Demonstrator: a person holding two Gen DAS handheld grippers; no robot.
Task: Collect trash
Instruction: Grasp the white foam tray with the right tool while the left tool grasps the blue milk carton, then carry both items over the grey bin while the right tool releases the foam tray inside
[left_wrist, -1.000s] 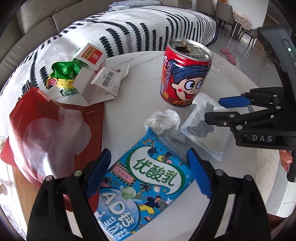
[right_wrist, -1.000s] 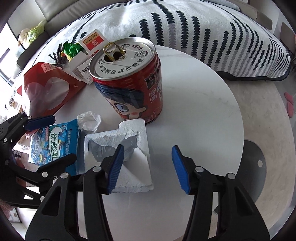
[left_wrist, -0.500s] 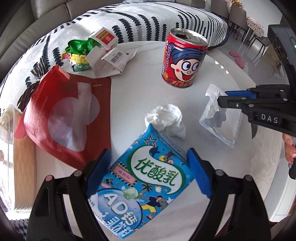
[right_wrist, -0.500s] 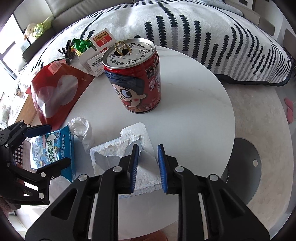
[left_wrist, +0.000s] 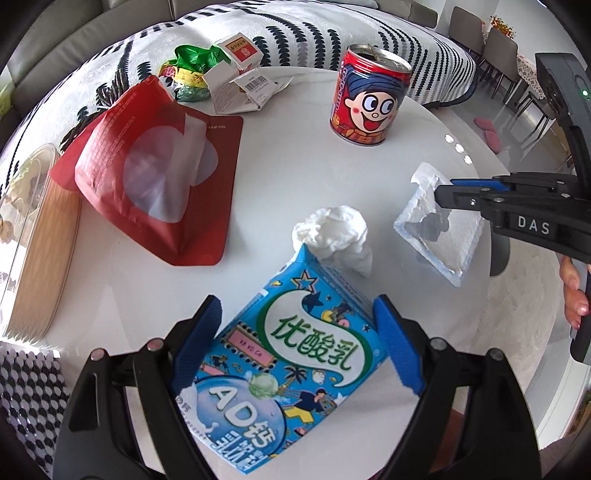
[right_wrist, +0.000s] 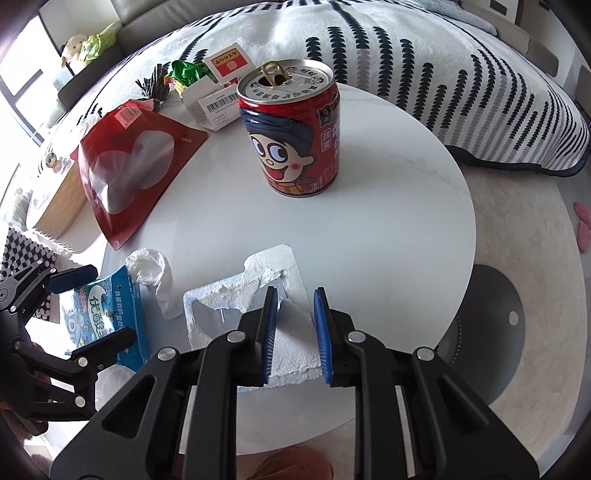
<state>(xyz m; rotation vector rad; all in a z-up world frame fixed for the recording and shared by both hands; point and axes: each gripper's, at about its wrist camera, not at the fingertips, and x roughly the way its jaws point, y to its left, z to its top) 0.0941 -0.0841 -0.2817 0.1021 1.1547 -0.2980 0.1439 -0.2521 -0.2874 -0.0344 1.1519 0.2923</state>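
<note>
A round white table stands in front of a sofa draped in a white throw with dark leaf-like marks. Litter is scattered across the table.

A large red pouch with a clear window lies flat on the table's left side. Beyond it, at the far edge, sit a torn white and red cardboard box and a crumpled green wrapper just beside it.

A red drink can with a cartoon face stands upright toward the far side, its pull tab open.

The left gripper clamps a blue milk carton between its blue pads; the carton is tilted and fills the space between the jaws.

The right gripper is closed on a torn white foam tray, its pads pinching a fold of the near edge. The tray appears lifted slightly off the table, to the right of the carton.

A crumpled white tissue lies on the table between carton and tray, touching the carton's top corner.
</note>
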